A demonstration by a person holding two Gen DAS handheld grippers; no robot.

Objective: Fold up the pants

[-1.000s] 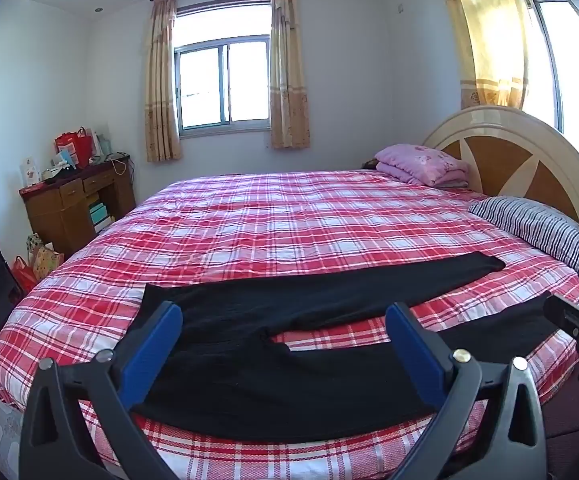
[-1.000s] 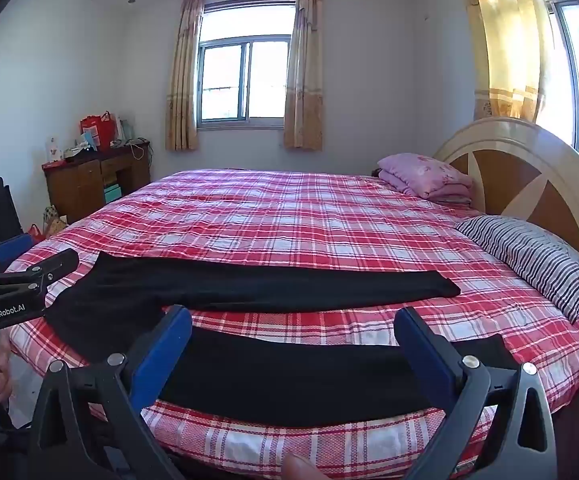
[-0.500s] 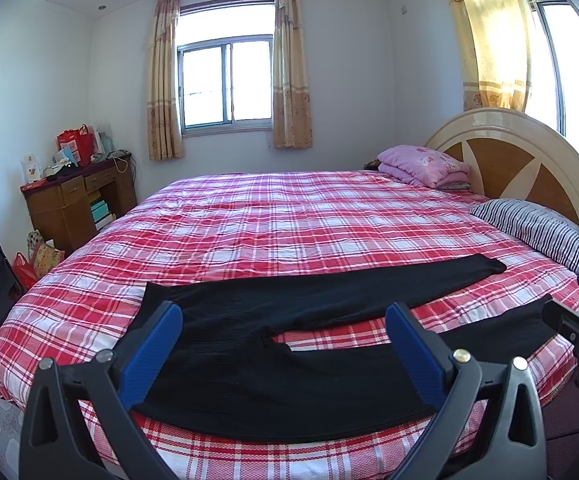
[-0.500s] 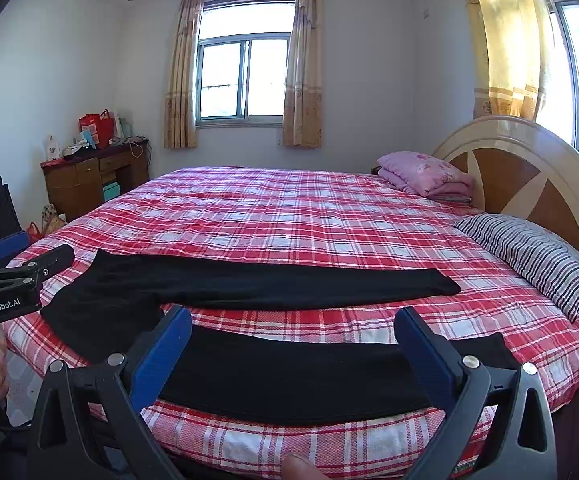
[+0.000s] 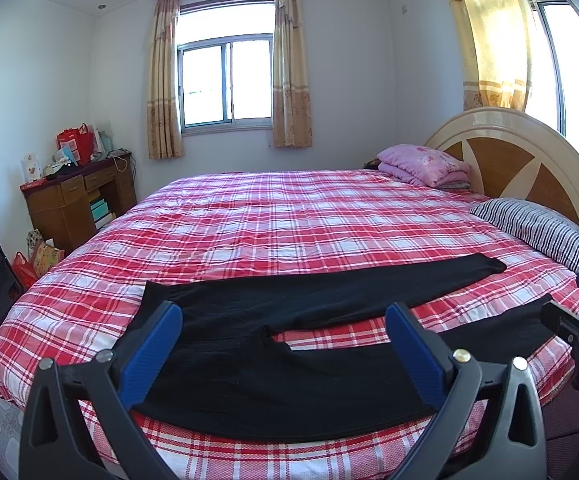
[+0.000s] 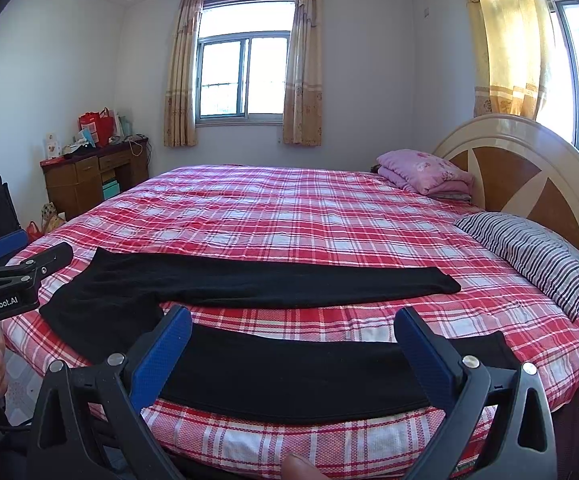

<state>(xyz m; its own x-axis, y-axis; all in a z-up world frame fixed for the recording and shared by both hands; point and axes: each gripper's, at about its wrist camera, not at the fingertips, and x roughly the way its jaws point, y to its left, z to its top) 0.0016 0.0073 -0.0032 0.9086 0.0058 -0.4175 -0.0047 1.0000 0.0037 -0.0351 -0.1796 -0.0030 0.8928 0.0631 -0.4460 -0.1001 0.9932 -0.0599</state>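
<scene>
Both sets of blue fingers (image 5: 151, 350) stand wide apart, gripping nothing: the left gripper (image 5: 283, 354) hovers over the waist end, the right gripper (image 6: 293, 354) over the near leg. Below them, black pants (image 6: 249, 284) lie flat on the plaid bed (image 6: 289, 216), legs splayed. No fold made yet; I'd say everything remains.

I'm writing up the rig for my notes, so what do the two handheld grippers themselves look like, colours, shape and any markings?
Both match: the left gripper and right gripper have black plastic frames with triangular cutouts, silver screw heads, and two long fingers faced with textured blue pads. The left gripper's body, seen from the right wrist view, carries white "GenRobot.AI" lettering. No sleeves show; cables cannot be made out.
</scene>
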